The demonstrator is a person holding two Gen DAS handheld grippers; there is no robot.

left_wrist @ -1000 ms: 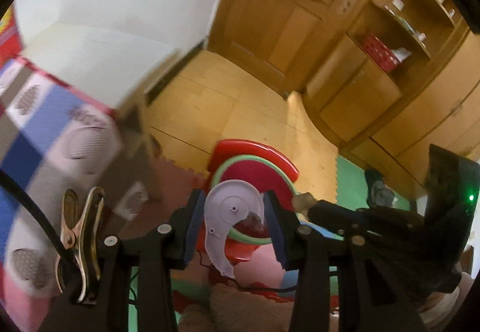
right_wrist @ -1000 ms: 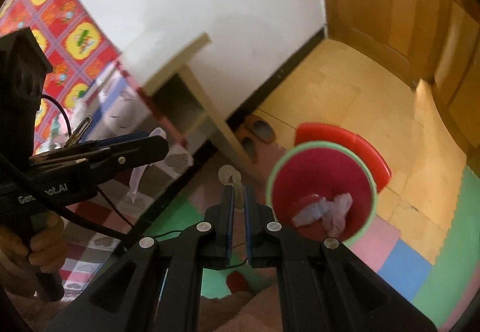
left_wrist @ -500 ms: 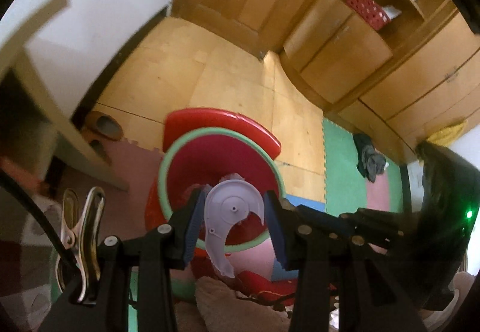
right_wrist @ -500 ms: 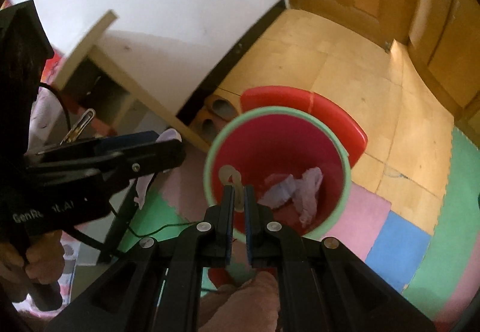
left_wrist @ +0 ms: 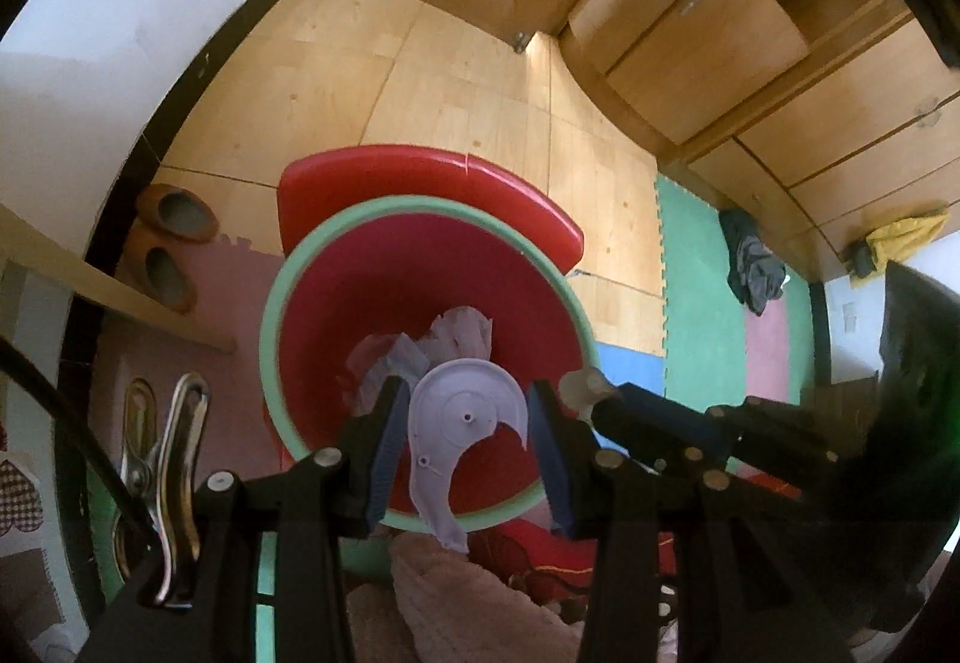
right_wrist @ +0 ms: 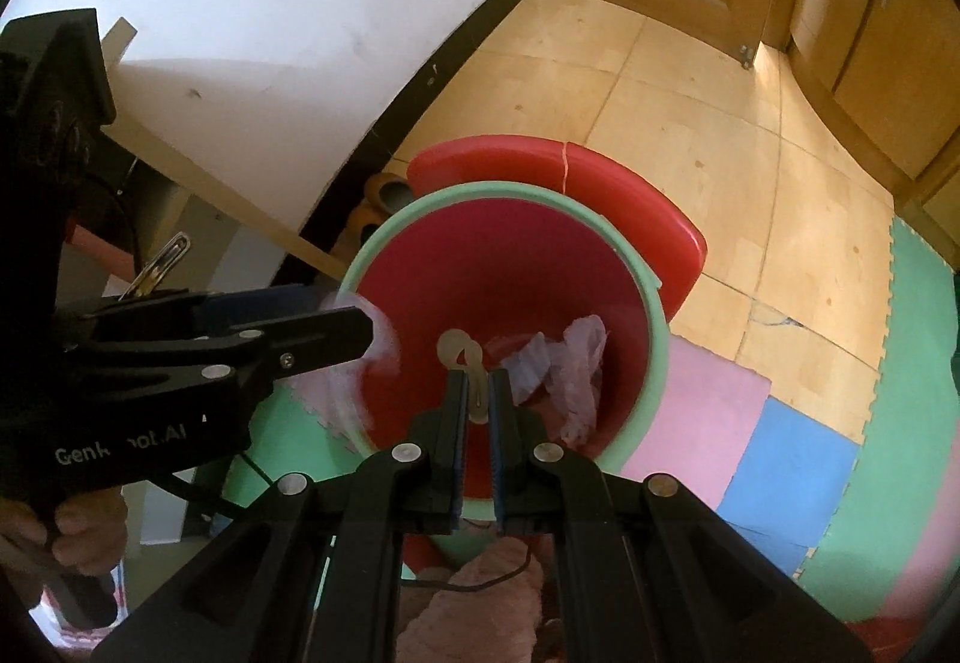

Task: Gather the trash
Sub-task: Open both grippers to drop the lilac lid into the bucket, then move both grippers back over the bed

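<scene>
Left wrist view: the left gripper pinches a broken lilac plastic disc over the red bin, hiding crumpled wrappers; the right gripper squeezes a pale, hard-to-identify ring piece.

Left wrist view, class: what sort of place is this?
Probably a room in a home: wooden cupboards, slippers by the wall, foam play mats on the floor, and a red bin holding rubbish.

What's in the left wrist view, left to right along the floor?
Brown slippers → red bin with green rim → green foam mat → dark clothes heap → yellow cloth.
</scene>
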